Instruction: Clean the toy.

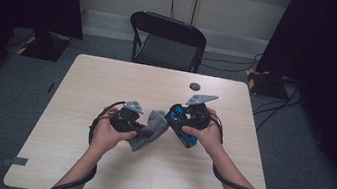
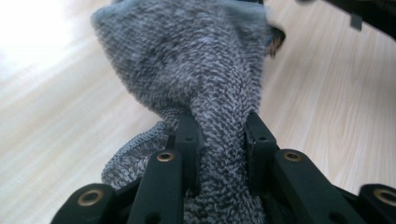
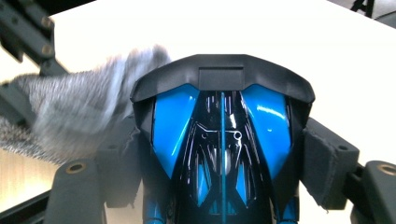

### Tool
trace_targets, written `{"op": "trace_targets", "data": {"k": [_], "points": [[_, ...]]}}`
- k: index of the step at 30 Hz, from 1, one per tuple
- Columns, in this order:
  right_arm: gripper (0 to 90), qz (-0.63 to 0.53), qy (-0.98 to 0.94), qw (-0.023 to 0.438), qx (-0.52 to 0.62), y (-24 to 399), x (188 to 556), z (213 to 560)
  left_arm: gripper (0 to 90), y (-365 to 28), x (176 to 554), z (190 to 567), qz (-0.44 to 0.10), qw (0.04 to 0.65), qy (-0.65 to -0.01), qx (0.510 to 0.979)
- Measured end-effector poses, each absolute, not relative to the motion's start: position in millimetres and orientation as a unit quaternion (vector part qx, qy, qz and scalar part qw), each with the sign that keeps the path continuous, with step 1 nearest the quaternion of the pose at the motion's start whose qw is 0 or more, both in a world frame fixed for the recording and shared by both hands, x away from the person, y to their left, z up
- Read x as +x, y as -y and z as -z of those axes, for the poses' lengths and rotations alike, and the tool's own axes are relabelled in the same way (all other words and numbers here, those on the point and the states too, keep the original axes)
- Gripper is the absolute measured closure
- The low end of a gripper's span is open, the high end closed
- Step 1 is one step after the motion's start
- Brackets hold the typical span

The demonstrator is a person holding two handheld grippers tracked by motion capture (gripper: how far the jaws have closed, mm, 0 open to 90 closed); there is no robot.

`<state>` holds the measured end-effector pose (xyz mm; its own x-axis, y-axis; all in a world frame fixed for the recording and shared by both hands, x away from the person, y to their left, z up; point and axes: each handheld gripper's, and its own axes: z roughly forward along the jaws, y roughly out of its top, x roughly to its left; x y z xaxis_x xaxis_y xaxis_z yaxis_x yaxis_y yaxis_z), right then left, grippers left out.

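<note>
Pinching fuzzy grey cloth (image 2: 205,70) beside glossy blue-black toy (image 3: 222,144).

Overhead shot is pretty dim and soft, with the room edges going nearly black. The table (image 1: 108,80) blows out to white at the top of both gripper views. Grey cloth (image 3: 79,116) is motion-blurred in the right gripper view but sharper near the left gripper's jaws, and the blue toy car (image 3: 223,140) catches shiny glare streaks.

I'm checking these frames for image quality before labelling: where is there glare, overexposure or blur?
Left gripper view: the table bleaches to white at the upper left, while the grey cloth stays sharp. Right gripper view: the tabletop is blown out, the cloth is blurred, and the blue and black toy carries bright reflections. High view: evenly lit, dark at the sides.
</note>
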<state>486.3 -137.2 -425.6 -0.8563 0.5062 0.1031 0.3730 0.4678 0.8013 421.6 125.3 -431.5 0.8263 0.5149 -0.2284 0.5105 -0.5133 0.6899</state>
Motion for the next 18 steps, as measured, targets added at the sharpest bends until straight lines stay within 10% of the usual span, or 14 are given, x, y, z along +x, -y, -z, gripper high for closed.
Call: {"op": "trace_targets", "data": {"k": [12,18], "points": [[25.9,-0.45,-0.853,0.073,0.255,140,484,425,64.9,-123,412,471,-0.041,0.339,-0.278,0.898],[25.9,-0.452,-0.853,0.071,0.253,141,483,425,28.7,-134,408,466,-0.076,0.332,-0.287,0.895]]}}
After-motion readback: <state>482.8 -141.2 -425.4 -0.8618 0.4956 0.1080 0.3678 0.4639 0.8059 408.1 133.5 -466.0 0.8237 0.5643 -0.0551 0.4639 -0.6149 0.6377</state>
